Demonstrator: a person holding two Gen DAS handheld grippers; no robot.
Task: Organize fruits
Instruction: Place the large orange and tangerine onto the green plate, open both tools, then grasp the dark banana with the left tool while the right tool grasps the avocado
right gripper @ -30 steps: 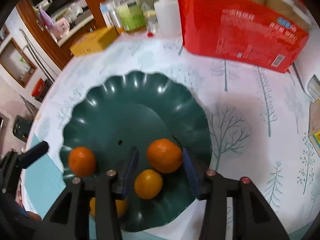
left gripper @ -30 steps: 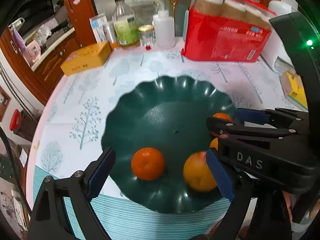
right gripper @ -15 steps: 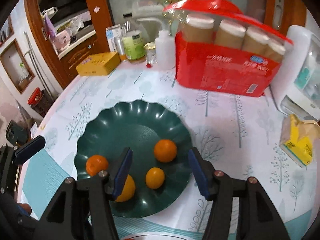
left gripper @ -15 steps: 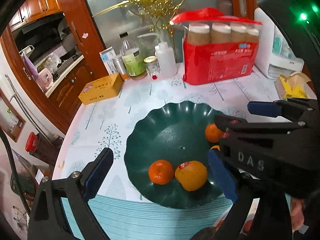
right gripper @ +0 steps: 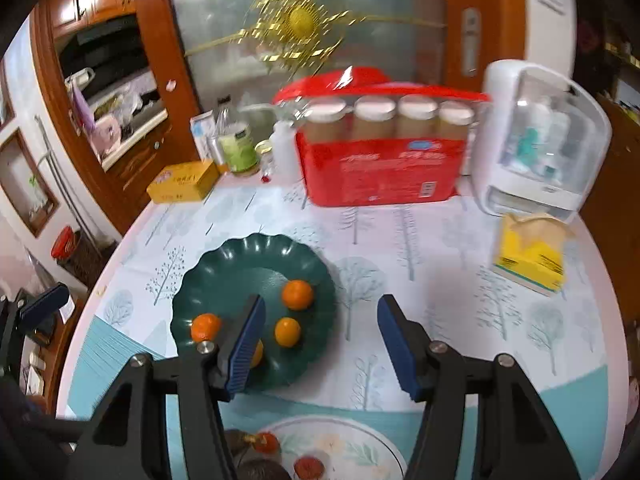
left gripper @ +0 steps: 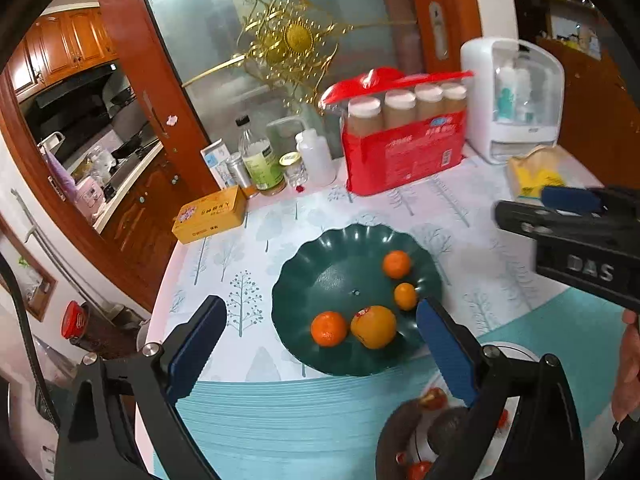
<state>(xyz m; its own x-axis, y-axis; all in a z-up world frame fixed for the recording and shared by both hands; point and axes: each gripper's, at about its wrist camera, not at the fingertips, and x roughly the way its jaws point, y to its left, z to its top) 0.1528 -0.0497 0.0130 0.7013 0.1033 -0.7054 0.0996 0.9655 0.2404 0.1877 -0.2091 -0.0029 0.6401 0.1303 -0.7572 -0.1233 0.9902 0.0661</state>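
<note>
While in the green plate point(left gripper: 304, 280), four oranges point(left gripper: 373, 327); both grippers point(left gripper: 320, 340) point(right gripper: 320, 340) wide, empty.

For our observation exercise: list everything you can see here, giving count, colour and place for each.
green plate: one, dark green, table centre
citrus fruits: four, orange, on the green plate
white plate: one, floral, near table edge, holding dark and red fruits
red package: one, behind green plate
yellow box: one, back left
bottles: several, back
white appliance: one, back right
yellow packet: one, right
left gripper: blue pads, open, empty
right gripper: blue pads, open, empty
</note>
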